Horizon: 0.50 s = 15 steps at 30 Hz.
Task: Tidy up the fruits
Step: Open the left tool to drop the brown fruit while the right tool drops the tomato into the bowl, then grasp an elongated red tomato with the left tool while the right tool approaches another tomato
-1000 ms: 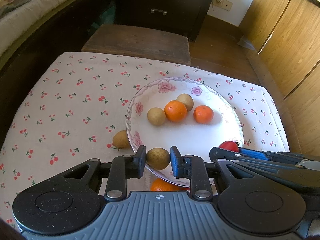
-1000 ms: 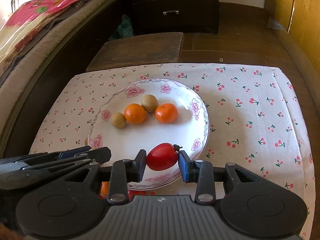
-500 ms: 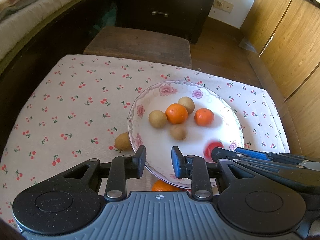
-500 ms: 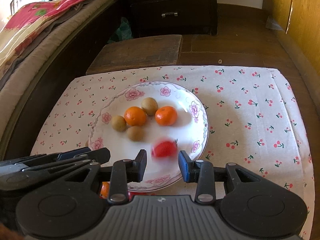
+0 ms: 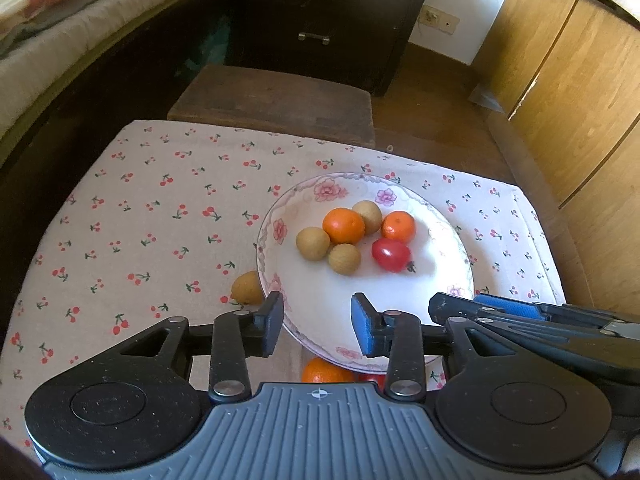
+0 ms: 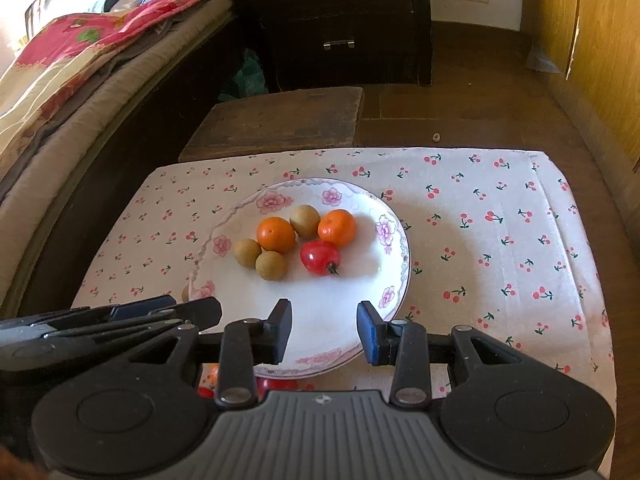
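A white flowered plate (image 5: 448,252) (image 6: 344,300) sits on the cherry-print cloth. It holds two oranges (image 5: 344,225) (image 6: 276,234), three brown longans (image 5: 345,258) (image 6: 271,265) and a red tomato (image 5: 391,254) (image 6: 320,257). One longan (image 5: 247,288) lies on the cloth left of the plate. An orange (image 5: 325,372) and something red lie under the plate's near rim. My left gripper (image 5: 318,326) is open and empty above the near rim. My right gripper (image 6: 325,331) is open and empty beside it.
A dark wooden stool (image 5: 276,104) stands behind the table. A dark drawer chest (image 5: 328,20) stands at the back, a bed (image 6: 60,80) on the left, and wooden cupboards (image 5: 568,80) on the right. The cloth (image 6: 500,240) covers the table right of the plate.
My left gripper opened and let a longan go onto the plate. My right gripper opened and let the tomato go onto the plate. Both grippers then rose and drew back.
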{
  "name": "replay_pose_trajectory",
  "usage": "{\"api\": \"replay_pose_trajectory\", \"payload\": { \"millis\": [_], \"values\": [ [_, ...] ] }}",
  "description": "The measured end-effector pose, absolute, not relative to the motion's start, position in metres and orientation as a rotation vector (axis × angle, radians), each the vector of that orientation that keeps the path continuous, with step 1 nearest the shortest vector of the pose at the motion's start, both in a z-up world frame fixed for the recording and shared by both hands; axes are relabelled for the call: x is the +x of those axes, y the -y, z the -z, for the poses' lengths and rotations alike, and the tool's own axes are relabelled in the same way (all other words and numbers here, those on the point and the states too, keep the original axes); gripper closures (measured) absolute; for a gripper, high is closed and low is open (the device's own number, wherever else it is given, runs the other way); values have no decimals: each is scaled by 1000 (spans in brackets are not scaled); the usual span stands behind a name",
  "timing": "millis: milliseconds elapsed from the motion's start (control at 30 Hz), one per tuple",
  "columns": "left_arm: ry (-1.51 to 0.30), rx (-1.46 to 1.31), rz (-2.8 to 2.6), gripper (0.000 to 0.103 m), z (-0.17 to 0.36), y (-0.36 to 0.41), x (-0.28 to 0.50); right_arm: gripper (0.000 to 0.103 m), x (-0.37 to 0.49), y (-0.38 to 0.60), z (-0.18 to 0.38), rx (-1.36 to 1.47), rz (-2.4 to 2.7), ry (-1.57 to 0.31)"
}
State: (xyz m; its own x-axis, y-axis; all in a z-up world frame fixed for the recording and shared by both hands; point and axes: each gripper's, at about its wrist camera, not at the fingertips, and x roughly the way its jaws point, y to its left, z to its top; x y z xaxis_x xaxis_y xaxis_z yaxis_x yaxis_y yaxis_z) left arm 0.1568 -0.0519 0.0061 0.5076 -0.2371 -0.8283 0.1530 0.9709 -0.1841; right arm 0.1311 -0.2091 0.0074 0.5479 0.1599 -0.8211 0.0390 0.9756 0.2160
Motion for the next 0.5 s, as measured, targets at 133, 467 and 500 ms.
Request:
{"api": "replay_pose_trajectory", "payload": {
  "millis": [133, 467, 500],
  "values": [
    [-1014, -91, 238, 56, -8, 48, 151, 66, 123, 204, -12, 205, -84, -988],
    [-1040, -75, 265, 51, -8, 36, 130, 66, 102, 195, -16, 195, -122, -1004],
    [-1043, -78, 270, 51, -8, 34, 128, 66, 101, 194, -16, 196, -122, -1006]
  ]
}}
